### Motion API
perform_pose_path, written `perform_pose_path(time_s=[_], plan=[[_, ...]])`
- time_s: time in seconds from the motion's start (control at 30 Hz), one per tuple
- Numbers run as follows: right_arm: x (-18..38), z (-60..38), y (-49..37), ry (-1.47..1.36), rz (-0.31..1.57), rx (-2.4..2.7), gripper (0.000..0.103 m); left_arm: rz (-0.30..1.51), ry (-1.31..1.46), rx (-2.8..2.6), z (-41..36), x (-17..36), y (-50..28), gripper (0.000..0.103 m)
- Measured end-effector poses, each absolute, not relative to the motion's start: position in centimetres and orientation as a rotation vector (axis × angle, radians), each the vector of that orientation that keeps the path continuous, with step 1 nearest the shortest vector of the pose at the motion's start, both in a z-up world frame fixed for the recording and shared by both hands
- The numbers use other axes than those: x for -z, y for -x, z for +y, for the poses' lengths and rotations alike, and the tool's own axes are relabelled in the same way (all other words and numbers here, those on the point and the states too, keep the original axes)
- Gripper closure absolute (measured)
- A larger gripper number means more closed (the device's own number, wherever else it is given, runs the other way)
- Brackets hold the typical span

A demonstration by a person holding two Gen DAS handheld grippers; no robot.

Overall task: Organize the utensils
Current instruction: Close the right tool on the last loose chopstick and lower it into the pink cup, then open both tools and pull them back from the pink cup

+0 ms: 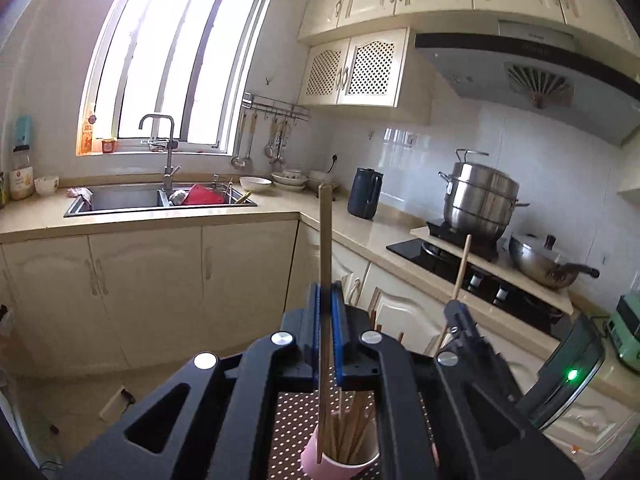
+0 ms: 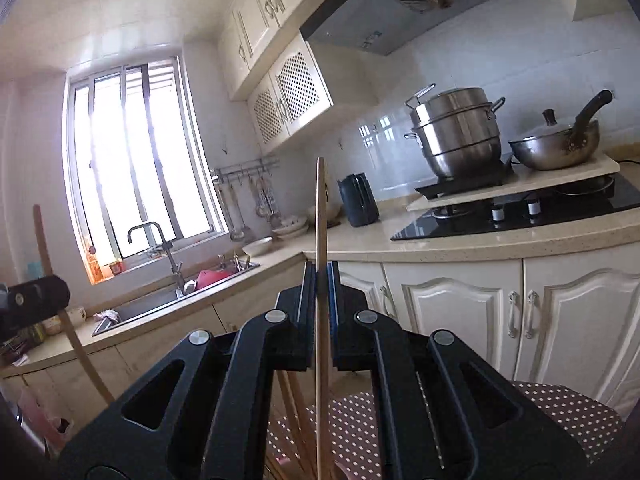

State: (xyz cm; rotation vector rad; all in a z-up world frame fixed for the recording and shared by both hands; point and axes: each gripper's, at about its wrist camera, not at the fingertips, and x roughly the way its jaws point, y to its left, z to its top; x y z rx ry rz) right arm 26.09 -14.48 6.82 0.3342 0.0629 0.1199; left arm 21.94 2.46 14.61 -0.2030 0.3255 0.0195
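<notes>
My left gripper is shut on a flat wooden utensil handle that stands upright, its lower end reaching down to a pink cup holding several chopsticks. My right gripper is shut on a thin wooden chopstick, also upright; the same gripper shows in the left wrist view to the right of the cup. The left gripper appears at the left edge of the right wrist view with its wooden handle. Both grippers hover above a brown polka-dot cloth.
Sink with red item under the window. Dark kettle on the counter. Steel steamer pot and wok on the stove at the right. Cabinets below the counter.
</notes>
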Motion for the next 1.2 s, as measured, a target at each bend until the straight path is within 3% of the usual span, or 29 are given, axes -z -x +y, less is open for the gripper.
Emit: perform_pose_path(time_s=[0.27,0.63,0.67,0.7,0.73,0.77,0.83,1.1,1.2], plan=[[-4.9,-13.6,-26.6,-0.283,0.056,-0.144,0.097,0.352,0.245,-0.016,2.8,-13.2,-24.2,0.097],[0.8,-13.2,-25.4,-0.059,0.328,-0.272,0.094,0.521,0.122,0.001,0.9,-6.5,-26.0,0.096],[0.9,-13.5,-25.1,-0.047,0.337,-0.27,0.092,0.53,0.114,0.009,1.0,-5.8,-25.9,0.096],[1.0,-13.9,-24.7,-0.034,0.351,-0.264,0.077,0.531,0.109,0.012,1.0,-5.4,-25.7,0.095],[1.0,-14.3,-24.4,-0.027,0.363,-0.261,0.045,0.527,0.09,0.005,1.0,-4.9,-25.3,0.093],[1.0,-15.0,-23.9,-0.033,0.363,-0.253,0.036,0.523,0.07,-0.001,0.9,-4.6,-25.0,0.091],[1.0,-16.0,-23.1,-0.043,0.355,-0.237,0.036,0.521,0.05,-0.01,0.8,-3.9,-24.3,0.077],[0.4,-18.4,-20.6,-0.13,0.391,-0.251,0.035,0.542,0.04,-0.002,0.9,-2.4,-22.3,0.073],[0.0,-19.0,-19.4,-0.163,0.381,-0.255,0.027,0.535,0.026,0.002,0.8,-2.2,-21.0,0.068]])
